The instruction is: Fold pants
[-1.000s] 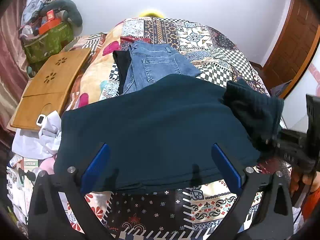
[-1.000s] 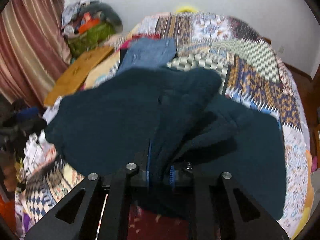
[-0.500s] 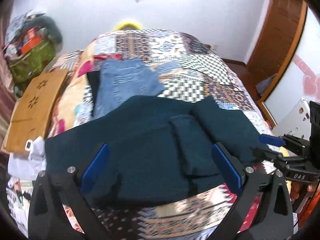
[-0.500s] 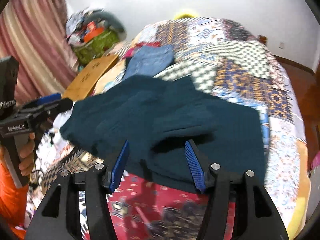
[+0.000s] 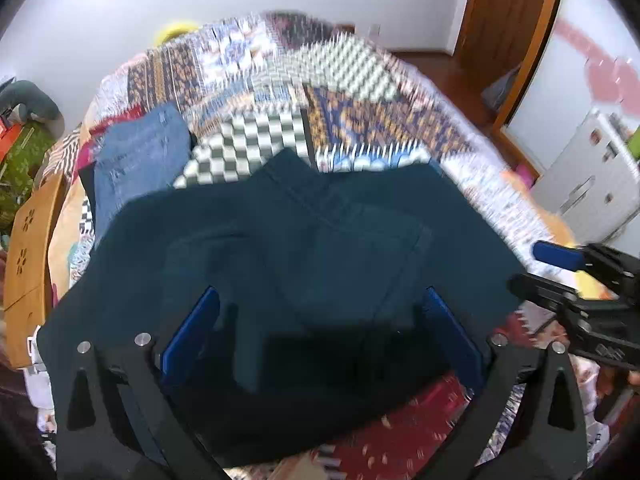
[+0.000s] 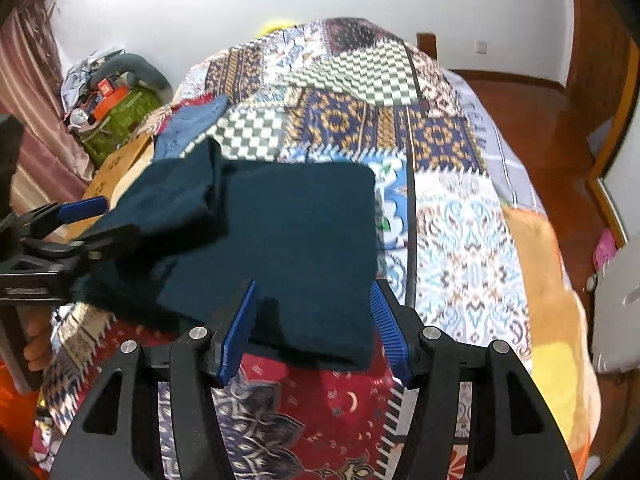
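The dark teal pants (image 5: pixel 320 248) lie folded on the patchwork quilt (image 5: pixel 360 120), near the bed's front edge. My left gripper (image 5: pixel 320 320) hovers over their near part, open wide, blue pads clear of the cloth. At the right of that view my right gripper (image 5: pixel 528 266) points in at the pants' right edge. In the right wrist view the pants (image 6: pixel 296 232) form a flat rectangle with a thicker fold at the left. My right gripper (image 6: pixel 314 320) is open above their near edge, gripping nothing. The left gripper (image 6: pixel 102 220) reaches in from the left.
Folded blue jeans (image 5: pixel 140 160) lie behind the pants at the left. A wooden board (image 5: pixel 28 248) and a green bag (image 6: pixel 120 120) stand beside the bed on the left. A wooden door (image 5: pixel 508 20), a white cabinet (image 5: pixel 592 188) and floor (image 6: pixel 540 120) are to the right.
My right gripper opened and let go of the pants' end, which now lies folded over the rest. Both grippers have swung rightward along the bed's front edge.
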`<state>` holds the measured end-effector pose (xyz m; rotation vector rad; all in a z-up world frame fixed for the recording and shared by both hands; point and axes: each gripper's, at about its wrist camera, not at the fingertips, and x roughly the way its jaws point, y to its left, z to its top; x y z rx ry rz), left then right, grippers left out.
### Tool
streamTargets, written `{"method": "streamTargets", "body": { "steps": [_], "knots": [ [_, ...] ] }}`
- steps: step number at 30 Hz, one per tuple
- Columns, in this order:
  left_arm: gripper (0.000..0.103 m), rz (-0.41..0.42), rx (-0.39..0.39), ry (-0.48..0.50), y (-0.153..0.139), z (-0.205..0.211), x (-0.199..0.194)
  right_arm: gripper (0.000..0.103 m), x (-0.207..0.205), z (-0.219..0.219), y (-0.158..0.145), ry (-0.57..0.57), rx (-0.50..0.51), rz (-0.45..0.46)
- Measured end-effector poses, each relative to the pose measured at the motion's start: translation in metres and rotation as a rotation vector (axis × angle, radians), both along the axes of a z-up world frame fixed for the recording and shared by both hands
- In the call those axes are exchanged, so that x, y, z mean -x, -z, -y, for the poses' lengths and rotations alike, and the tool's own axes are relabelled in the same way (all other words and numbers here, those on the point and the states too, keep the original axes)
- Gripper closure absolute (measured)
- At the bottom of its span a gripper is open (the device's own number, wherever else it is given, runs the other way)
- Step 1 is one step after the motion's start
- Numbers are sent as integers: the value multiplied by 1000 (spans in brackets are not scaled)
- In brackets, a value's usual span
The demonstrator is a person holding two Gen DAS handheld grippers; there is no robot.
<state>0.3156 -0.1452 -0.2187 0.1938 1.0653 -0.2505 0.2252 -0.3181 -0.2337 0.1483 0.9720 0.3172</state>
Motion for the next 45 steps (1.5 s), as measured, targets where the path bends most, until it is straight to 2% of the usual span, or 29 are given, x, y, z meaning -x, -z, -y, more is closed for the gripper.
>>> {"method": "streamTargets", "body": {
  "steps": [4,8,12,15,17,22,26,29,33,36,40,43,45],
  "knots": [
    [3,54,-113,-39,11,6,-6,49,2,3,10,-19,-15,-23],
    [3,104,-73,-148,-6,-30,-2,48,4,6,13,-24,-36,-29],
    [2,99,-31,-230,-20,-74,7,44,5,8,16,-18,-38,-30],
    [3,119,-74,-277,-29,-101,18,44,4,7,13,-25,-25,-27],
    [3,130,-78,-283,-36,-113,22,44,2,6,8,-29,-20,-18],
    [3,137,-5,-278,-53,-125,16,44,-10,-2,-12,-41,-21,36],
    [3,117,83,-220,-61,-113,-2,44,-24,-15,-30,-59,-31,85],
    [3,101,107,-152,-59,-95,-16,43,-37,-30,-37,-82,-28,109],
    [2,81,84,-83,-47,-74,-34,43,-51,-47,-35,-120,-10,114],
    [3,28,73,-43,-28,-65,-48,43,-63,-58,-26,-147,6,96],
    [3,-39,25,-33,3,-63,-61,43,-77,-68,-1,-168,35,27],
    [2,-72,-52,-58,30,-63,-63,42,-81,-70,23,-197,45,-33],
    [2,-71,-20,-67,36,-68,-59,43,-77,-71,33,-215,55,-31]
  ]
}}
